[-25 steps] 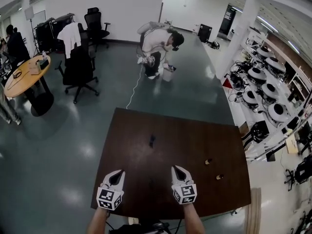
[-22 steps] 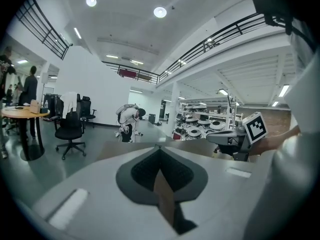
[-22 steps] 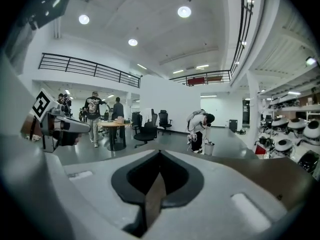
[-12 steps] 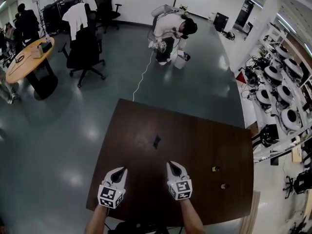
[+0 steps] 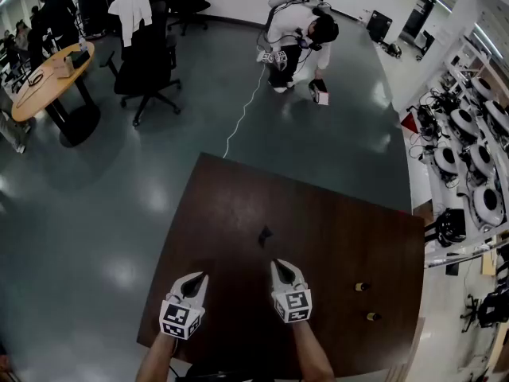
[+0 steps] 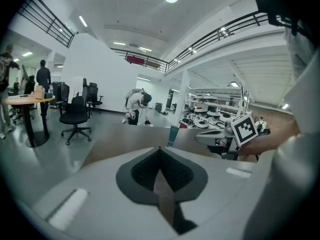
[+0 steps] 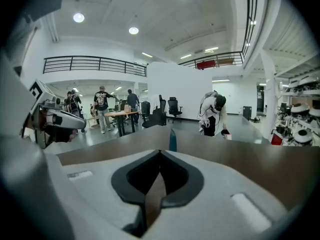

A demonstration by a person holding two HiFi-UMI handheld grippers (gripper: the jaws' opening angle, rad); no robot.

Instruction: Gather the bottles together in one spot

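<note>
Head view of a dark brown surface (image 5: pixel 215 213) in a large open workroom, seen from steeply above. Both tongs are at the near edge, each held by a forearm at the bottom of the frame. The left tongs (image 5: pixel 192 282) are pressed together and hold nothing; in the left gripper view their tips (image 6: pixel 160 151) meet in a point. The right tongs (image 5: pixel 280 269) are likewise pressed together and empty, as the right gripper view (image 7: pixel 160 154) confirms.

A slim teal bottle (image 5: pixel 265 235) stands upright near the middle of the surface, alone. Both gripper views show it just beyond the tips (image 6: pixel 172 135) (image 7: pixel 172 140). Two small brown bottles (image 5: pixel 361 286) (image 5: pixel 371 317) sit near each other at the right side, well apart from the teal one.

Over the last second the right tongs have drawn closer to the teal bottle, which now sits just ahead of them and slightly to their left. The left tongs have kept their distance. No bottle has shifted on the surface.

Gathering has probably not begun. The approach suggests the teal bottle is the first target, and the right tongs would have to spread before they can take it.

In the background a person (image 5: pixel 298 34) crouches on the grey floor.
</note>
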